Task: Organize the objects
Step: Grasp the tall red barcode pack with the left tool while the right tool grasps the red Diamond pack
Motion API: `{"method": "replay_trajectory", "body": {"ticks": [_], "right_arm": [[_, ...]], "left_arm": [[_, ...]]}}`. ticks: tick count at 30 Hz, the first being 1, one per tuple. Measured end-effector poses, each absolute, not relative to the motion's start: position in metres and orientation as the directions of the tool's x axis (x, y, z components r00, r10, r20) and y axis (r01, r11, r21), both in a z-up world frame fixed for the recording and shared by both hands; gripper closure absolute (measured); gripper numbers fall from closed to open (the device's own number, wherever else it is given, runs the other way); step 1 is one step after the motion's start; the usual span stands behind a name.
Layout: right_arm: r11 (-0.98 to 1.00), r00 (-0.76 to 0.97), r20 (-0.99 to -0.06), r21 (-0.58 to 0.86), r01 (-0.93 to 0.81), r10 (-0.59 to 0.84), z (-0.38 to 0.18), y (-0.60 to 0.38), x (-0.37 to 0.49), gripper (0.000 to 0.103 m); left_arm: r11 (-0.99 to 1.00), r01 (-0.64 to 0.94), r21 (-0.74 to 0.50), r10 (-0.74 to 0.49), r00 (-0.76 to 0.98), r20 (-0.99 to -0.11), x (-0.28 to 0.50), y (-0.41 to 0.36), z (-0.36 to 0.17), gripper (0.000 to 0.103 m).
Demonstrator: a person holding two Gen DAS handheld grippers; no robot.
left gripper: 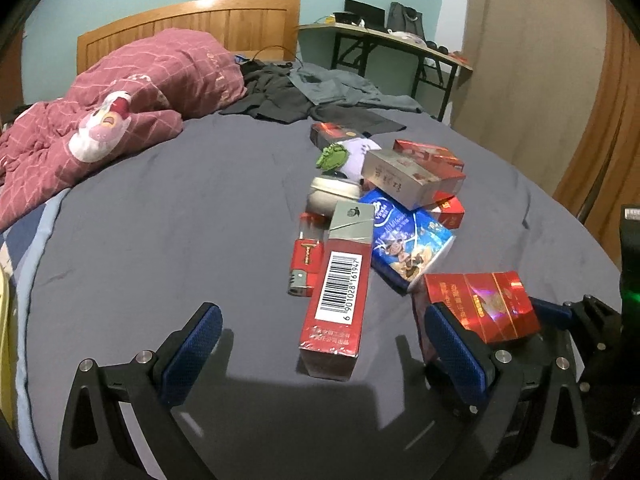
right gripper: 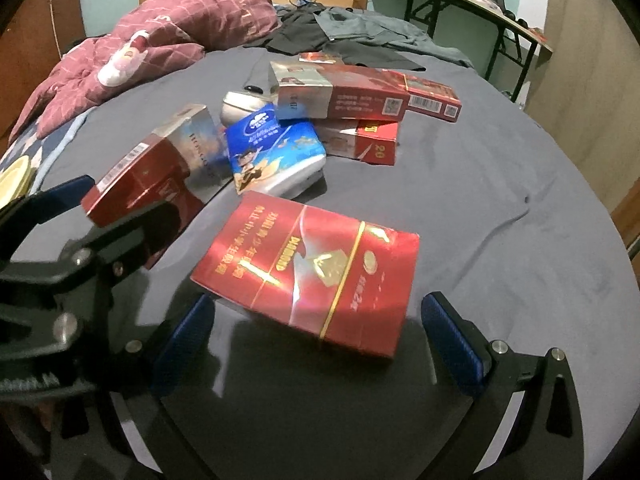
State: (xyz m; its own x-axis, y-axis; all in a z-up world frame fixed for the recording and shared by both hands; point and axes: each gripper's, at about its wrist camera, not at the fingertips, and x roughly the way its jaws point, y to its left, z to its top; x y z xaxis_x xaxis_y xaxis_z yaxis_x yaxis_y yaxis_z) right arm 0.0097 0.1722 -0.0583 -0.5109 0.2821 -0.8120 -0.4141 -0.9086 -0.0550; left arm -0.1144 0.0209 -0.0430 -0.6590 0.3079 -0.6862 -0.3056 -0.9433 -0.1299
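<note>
Seemingly light and stiff-cornered, the red pack [right gripper: 316, 276] could be crushed by a hard squeeze and is best taken across its long edges. It is glossy, gold-banded and lies on the bed [right gripper: 500, 200] at lower centre, between the wide-open right claw [right gripper: 316, 336]. The left claw [left gripper: 320, 344] is also spread empty.

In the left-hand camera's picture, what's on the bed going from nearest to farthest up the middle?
Barcode box → blue tissue pack → round tin → silver box → green toy → dark clothes → headboard.
</note>
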Motion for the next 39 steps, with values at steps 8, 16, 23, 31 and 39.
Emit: {"method": "replay_trajectory", "body": {"ticks": [8,16,23,31,39], "right_arm": [[-0.883,-0.512,-0.803,-0.037,-0.469,0.306,-0.056,0.181,0.010,0.000],[-0.831,-0.474,-0.803,-0.047,-0.555,0.362,-0.047,0.223,0.044,0.000],[-0.934,-0.582,-0.784,0.006,-0.356,0.216,-0.026,0.220,0.040,0.000],[-0.995,-0.620,-0.781,-0.099,0.007,0.073,-0.037,0.242,0.026,0.000],[-0.997,-0.613,-0.787,0.046,0.061,-0.073,-0.046,0.238,0.007,0.000]], "left_arm": [[-0.943,-0.295,-0.155,0.316,-0.644,-0.696,-0.121,0.022,-0.046,0.001],[-0.940,-0.304,-0.156,0.323,-0.643,-0.694,-0.119,0.022,-0.046,0.000],[-0.934,-0.318,-0.163,0.339,-0.643,-0.687,-0.115,0.022,-0.044,0.000],[-0.927,-0.342,-0.156,0.351,-0.637,-0.686,-0.112,0.025,-0.043,0.000],[-0.925,-0.340,-0.168,0.352,-0.608,-0.712,-0.120,0.029,-0.049,0.002]]}}
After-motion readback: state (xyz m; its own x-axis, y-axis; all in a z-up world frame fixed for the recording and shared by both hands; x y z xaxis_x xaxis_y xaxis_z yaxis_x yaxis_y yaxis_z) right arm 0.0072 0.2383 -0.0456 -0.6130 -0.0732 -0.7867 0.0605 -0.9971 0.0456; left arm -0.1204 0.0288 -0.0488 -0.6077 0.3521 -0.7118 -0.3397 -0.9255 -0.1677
